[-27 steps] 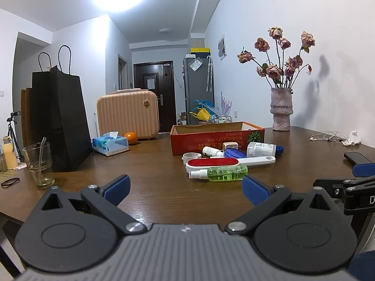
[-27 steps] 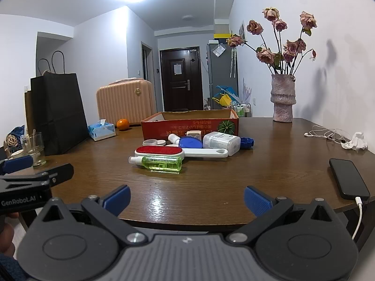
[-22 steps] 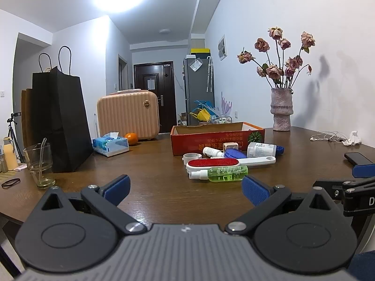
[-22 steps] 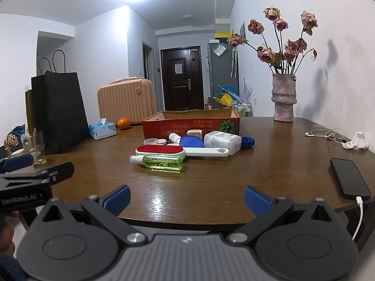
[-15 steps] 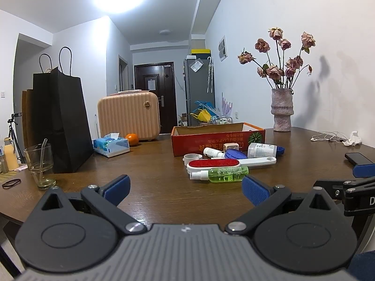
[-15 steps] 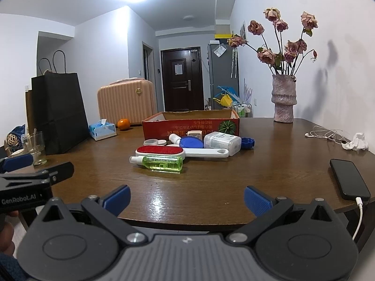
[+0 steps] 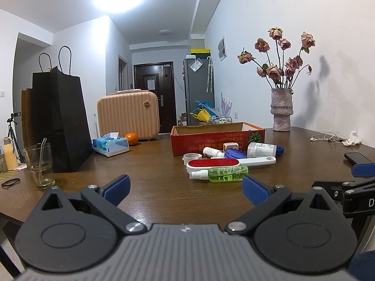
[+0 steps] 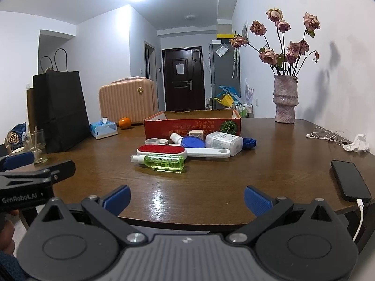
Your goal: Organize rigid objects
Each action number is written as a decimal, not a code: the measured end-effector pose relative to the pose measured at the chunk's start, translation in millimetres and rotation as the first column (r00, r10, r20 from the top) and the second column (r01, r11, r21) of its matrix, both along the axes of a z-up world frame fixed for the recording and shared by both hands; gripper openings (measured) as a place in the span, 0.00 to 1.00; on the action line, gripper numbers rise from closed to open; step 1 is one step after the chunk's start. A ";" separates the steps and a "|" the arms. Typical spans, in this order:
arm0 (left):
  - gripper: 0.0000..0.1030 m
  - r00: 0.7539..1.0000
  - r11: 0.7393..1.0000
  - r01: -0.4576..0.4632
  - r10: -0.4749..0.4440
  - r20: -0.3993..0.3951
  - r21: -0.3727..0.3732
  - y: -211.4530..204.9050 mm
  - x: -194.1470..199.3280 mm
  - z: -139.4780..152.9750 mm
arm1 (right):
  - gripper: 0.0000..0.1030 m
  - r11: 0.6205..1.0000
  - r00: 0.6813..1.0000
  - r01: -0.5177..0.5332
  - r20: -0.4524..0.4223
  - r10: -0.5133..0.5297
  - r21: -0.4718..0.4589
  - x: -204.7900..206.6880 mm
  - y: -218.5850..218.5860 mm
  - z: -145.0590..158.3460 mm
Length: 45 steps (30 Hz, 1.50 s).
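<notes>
On the left tongs' (image 8: pixel 30 171) body "GenRobot.AI" was legible, both these and the right tongs (image 8: pixel 186 197) gaped empty, and a green spray bottle (image 8: pixel 161 161) lay mid-bench (image 8: pixel 234 182) against a red-faced lint brush (image 8: pixel 164 150).

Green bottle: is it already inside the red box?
No. The green bottle lies on its side on the table, in front of the red box, beside the lint brush.

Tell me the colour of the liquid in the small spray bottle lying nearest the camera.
Bright green liquid in the spray bottle, clearest in the right wrist view.
</notes>
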<state>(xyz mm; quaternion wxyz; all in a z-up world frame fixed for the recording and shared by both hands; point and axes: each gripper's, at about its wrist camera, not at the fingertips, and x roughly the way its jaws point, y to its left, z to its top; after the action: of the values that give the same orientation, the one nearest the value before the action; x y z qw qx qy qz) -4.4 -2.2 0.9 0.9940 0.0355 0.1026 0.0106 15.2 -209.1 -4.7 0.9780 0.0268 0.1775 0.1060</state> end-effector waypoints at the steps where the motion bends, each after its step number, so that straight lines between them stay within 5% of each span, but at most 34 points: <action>1: 1.00 1.000 1.000 -0.001 0.001 0.001 0.001 0.0 -0.3 0.2 | 1.00 1.000 1.000 -0.001 0.001 0.001 0.000 -0.1 0.2 0.2; 45: 1.00 0.999 0.999 0.033 -0.033 0.010 0.017 -1.4 16.6 -1.3 | 1.00 0.999 0.999 0.035 0.029 -0.036 0.025 3.0 -7.9 4.7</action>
<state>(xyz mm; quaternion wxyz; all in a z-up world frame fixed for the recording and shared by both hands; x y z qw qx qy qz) 12.2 -3.6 -0.4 0.9942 0.0457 0.0969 -0.0049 18.3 -217.1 0.0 0.9819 0.0402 0.1611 0.0912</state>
